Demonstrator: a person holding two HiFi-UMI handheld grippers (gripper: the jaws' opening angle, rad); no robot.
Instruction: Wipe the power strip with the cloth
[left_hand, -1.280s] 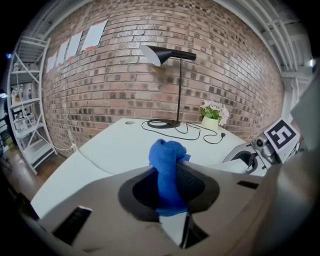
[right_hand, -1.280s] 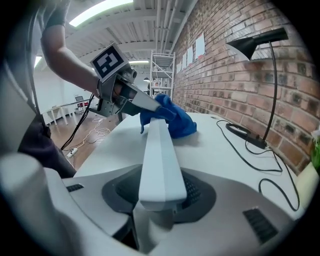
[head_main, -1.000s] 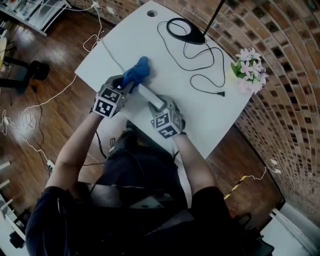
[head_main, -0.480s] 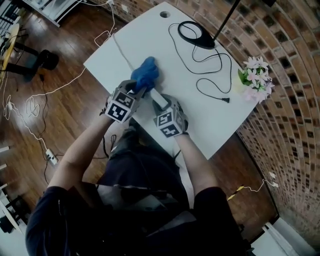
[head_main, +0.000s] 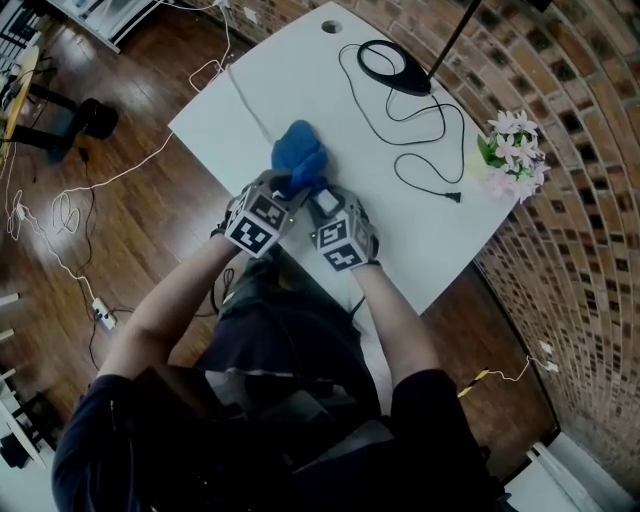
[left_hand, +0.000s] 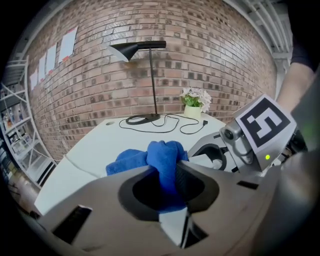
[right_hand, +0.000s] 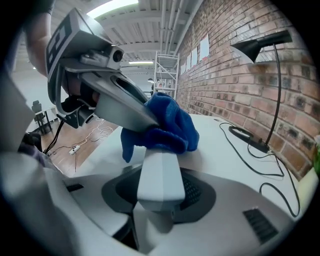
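— Since both grippers crowd the table's near edge, which one has the cloth?

— The left gripper (left_hand: 166, 172). Its jaws are clamped on the blue cloth (left_hand: 162, 150). One bunched fold stands up between them, and the rest spills out toward twelve o'clock onto the white table (head_main: 250, 95).

— And the power strip?

— The power strip (right_hand: 159, 167) is a white bar lying on the table. Its near end is pinched between the jaws of the right gripper (right_hand: 160, 195). Seen from the head, it runs from that gripper toward eleven o'clock. The cloth lies on its far part, touching it, so only the near stretch shows.

— How do the two grippers stand?

— Just beside each other, the left one at nine o'clock of the right. Both tilt down and away from the person.

— What lies beyond the cloth?

— A thin white cable (head_main: 245, 103) leaves the cloth toward eleven o'clock and reaches the table's far-left edge, above the wooden floor (head_main: 120, 210). At one o'clock of the cloth, well apart, stands a black lamp (head_main: 395, 70). Its black cord (head_main: 440, 120) loops over the table and ends in a loose plug (head_main: 455, 197) at three o'clock of the cloth. Pale flowers (head_main: 512, 150) sit at the table's right edge, near the brick wall (head_main: 580, 200).
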